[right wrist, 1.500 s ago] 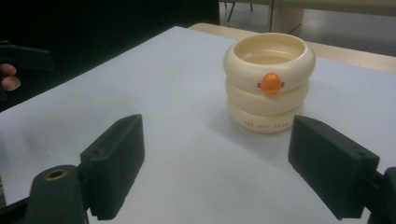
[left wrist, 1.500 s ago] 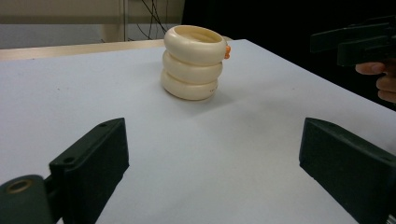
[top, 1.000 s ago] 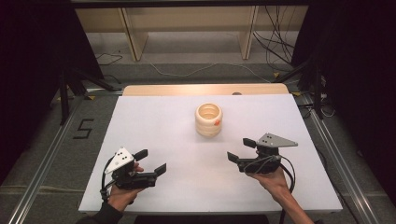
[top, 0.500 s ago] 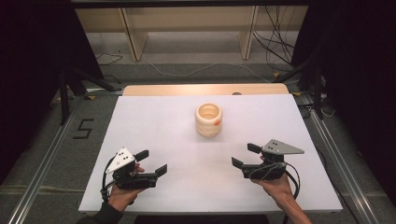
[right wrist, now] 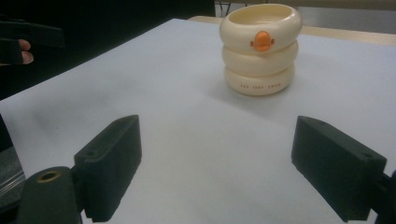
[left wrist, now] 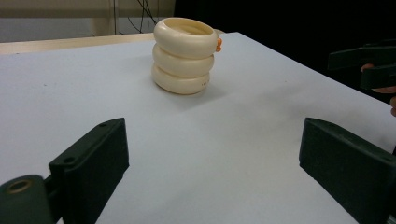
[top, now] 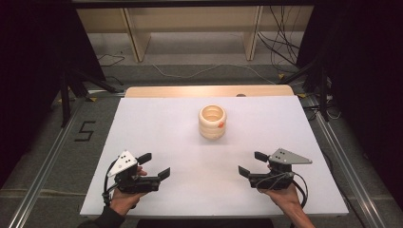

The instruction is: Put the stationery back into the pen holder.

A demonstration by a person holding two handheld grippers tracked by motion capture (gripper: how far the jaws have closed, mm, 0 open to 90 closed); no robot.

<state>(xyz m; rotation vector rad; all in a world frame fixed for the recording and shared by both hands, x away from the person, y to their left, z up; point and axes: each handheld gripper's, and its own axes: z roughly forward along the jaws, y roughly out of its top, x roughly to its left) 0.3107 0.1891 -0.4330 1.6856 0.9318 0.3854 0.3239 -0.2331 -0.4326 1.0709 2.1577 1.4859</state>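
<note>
Three cream plastic rings stacked as one ribbed cup w/ orange knob (top: 212,121) stand upright mid white table (top: 157,123). Left gripper (top: 154,165) & right gripper (top: 251,163) both wide open, empty, near front edge, aimed at it, prob. readying approach.

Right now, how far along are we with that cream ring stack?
Done: the three cream rings sit stacked upright on the white table. In hand: nothing; the left gripper and right gripper are open, apart from the stack. Left: probably any handling of it at all.
</note>
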